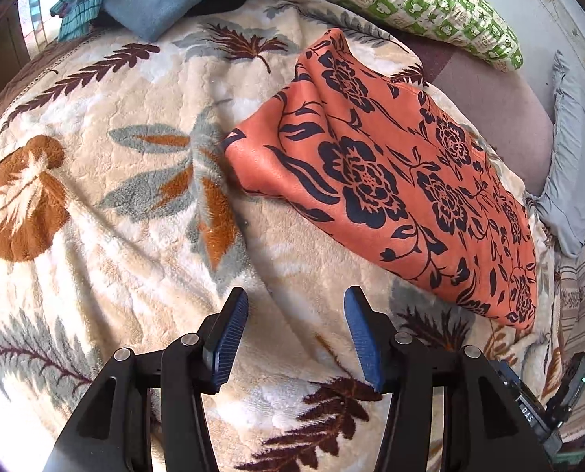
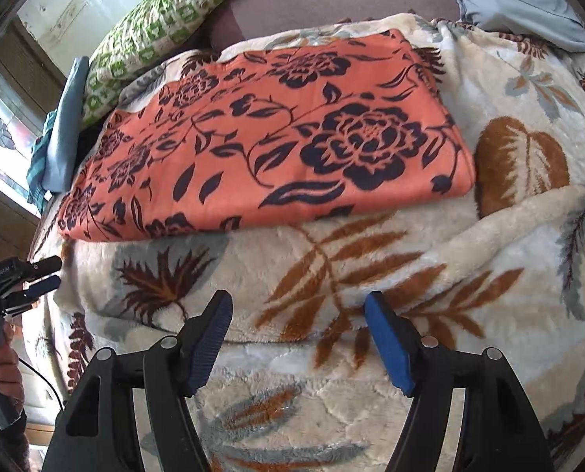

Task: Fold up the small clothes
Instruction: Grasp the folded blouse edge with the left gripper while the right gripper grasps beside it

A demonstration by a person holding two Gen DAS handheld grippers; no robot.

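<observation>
Orange folded cloth (image 2: 261, 149) lies flat (edges clear); left gripper (image 1: 296, 338) and right gripper (image 2: 298, 344) released, empty.

The left tongs (image 1: 296, 338) point steeply downward, their blue-padded fingers (image 1: 229, 338) standing apart with nothing between them. The right tongs (image 2: 298, 342) tilt down likewise, jaws spread wider and also empty. In the right wrist view the left tongs appear again at the left edge, and a hand (image 2: 3, 369) grips their handle below, a thin cable trailing beside it.
</observation>
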